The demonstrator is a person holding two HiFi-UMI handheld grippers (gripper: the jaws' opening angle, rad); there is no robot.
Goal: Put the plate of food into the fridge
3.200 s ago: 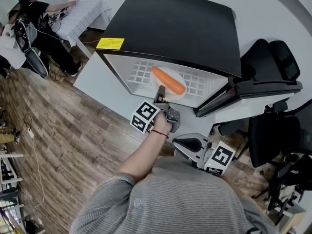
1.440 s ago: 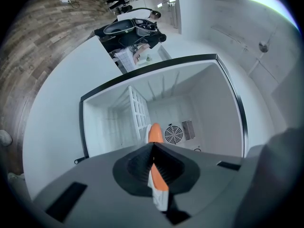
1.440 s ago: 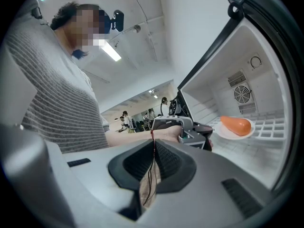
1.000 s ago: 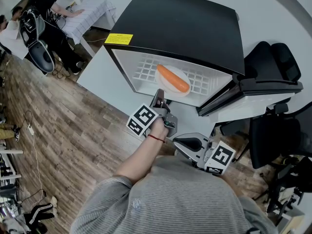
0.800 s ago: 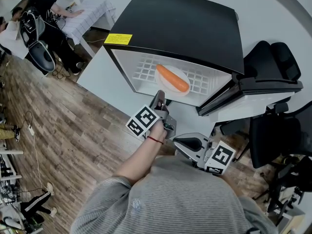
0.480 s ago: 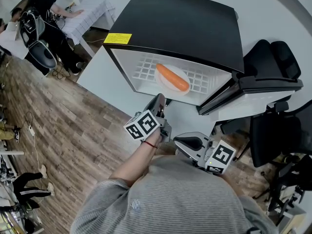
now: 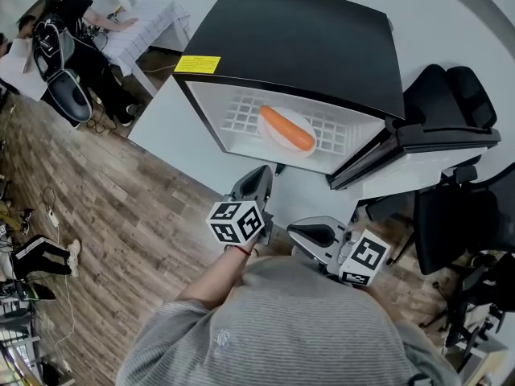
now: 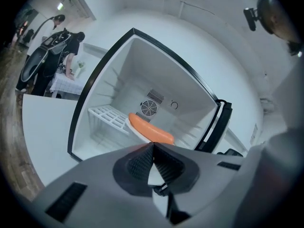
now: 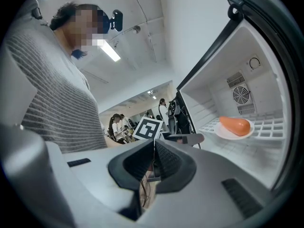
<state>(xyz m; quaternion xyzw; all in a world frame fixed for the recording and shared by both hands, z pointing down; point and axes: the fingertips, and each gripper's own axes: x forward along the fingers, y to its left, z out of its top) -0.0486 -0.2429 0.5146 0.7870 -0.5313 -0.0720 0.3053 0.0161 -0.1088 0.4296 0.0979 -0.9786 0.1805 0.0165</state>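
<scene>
1. Right tongs (image 7: 294,232): jaws pressed together, nothing between them; held close to the person's body, just right of the left tongs.
2. Left tongs (image 7: 262,172): jaws pressed together, empty; tips aimed at the open fridge, short of its doorway.
3. Fridge (image 7: 298,43): black top, white interior, straight ahead of both tongs; door (image 7: 434,145) stands open on the right tongs' side.
4. Wire shelf (image 7: 232,119): white, inside the fridge.
5. Plate (image 7: 278,140): white, resting on that shelf, beyond the left tongs' tips, apart from them.
6. Orange food (image 7: 287,129): long piece, lying on the plate.
</scene>
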